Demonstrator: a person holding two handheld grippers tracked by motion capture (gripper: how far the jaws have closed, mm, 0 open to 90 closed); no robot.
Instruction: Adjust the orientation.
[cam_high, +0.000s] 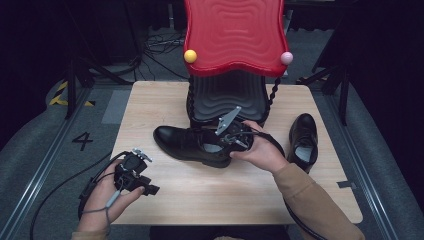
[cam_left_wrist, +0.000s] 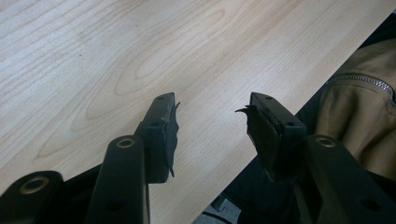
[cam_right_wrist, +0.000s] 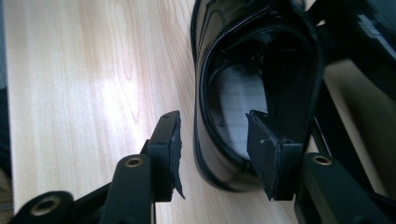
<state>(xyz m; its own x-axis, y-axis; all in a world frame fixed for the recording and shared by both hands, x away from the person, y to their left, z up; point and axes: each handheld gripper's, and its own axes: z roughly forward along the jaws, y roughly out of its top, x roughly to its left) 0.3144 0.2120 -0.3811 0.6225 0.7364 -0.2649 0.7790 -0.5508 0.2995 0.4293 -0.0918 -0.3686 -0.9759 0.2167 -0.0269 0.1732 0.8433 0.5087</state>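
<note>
**Two black shoes, one "4" on the floor**

We read a single "4" (cam_high: 82, 140) on the floor left of the tabletop (cam_high: 200, 195). We count two black shoes: one (cam_high: 192, 144) lying mid-tabletop, the other (cam_high: 303, 137) near the right edge. Our right tongs (cam_right_wrist: 212, 140) stand parted astride the first shoe's heel rim without pressing. Our left tongs (cam_left_wrist: 212, 126) gape empty over bare wood at the near edge.
</note>
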